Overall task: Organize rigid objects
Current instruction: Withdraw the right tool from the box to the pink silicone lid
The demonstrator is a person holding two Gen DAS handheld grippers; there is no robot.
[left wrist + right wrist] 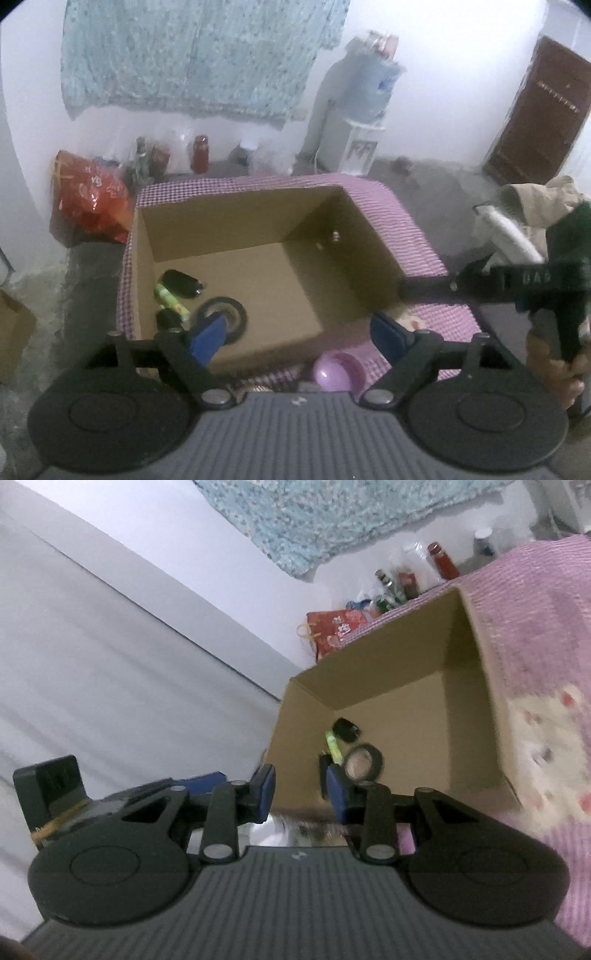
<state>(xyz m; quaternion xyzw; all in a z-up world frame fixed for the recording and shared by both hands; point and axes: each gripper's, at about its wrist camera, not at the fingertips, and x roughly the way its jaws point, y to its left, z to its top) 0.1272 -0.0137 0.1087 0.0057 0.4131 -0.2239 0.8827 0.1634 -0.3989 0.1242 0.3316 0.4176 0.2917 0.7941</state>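
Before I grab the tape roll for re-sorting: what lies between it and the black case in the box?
The green tube lies between the tape roll and black case; left view.

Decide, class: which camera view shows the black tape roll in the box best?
The right wrist view: the tape roll shows nearly whole on the box floor, its open centre visible. In the left wrist view a blue finger pad hides part of the roll.
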